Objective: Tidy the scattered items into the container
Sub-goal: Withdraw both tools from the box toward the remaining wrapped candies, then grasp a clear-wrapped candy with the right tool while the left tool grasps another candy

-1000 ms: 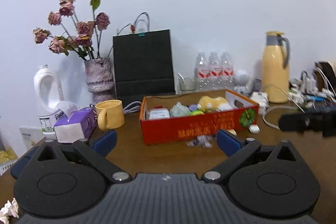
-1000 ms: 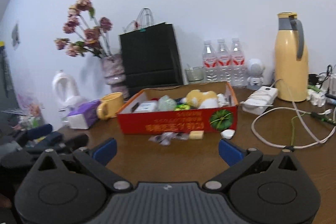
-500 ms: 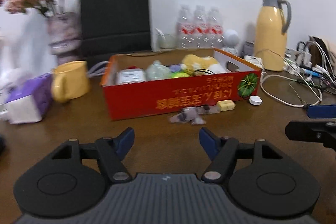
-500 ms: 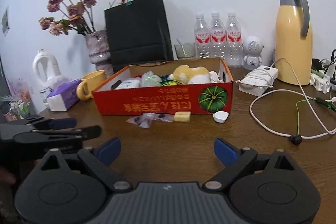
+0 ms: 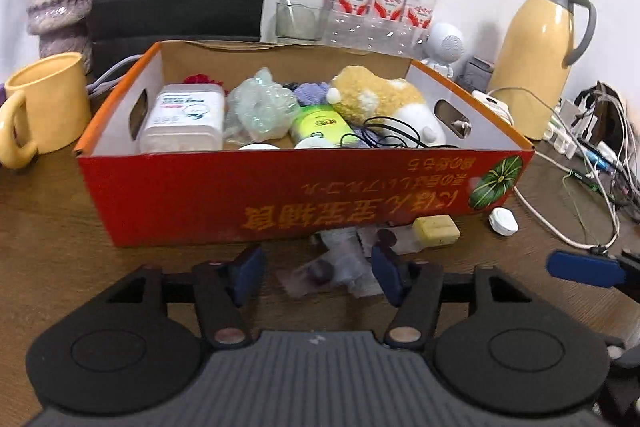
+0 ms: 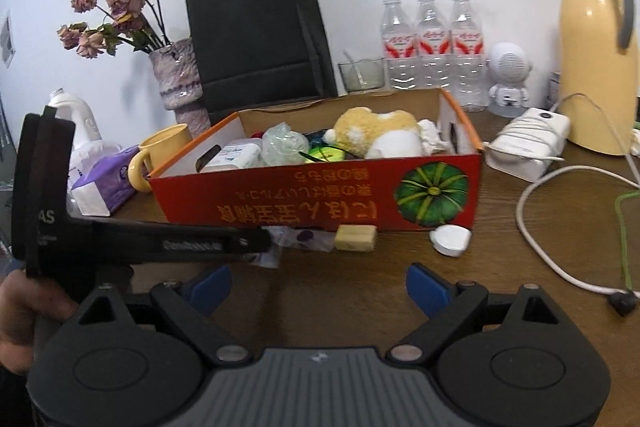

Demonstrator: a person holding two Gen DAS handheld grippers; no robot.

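Crinkly clear wrapper (image 5: pixel 336 267) lies on the table against the red box (image 5: pixel 280 199), between the closing left gripper (image 5: pixel 318 273) jaws, and could slip free unpinched.

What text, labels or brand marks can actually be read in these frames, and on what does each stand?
"AS": white letters on the black body of the left tool, seen from the right wrist view; smaller print below is blurred.
Red box: yellow characters, upside down, not legible.
Water bottles: red and white labels, text too small.
White tub in the box: label print blurred.
Green container: label unreadable.
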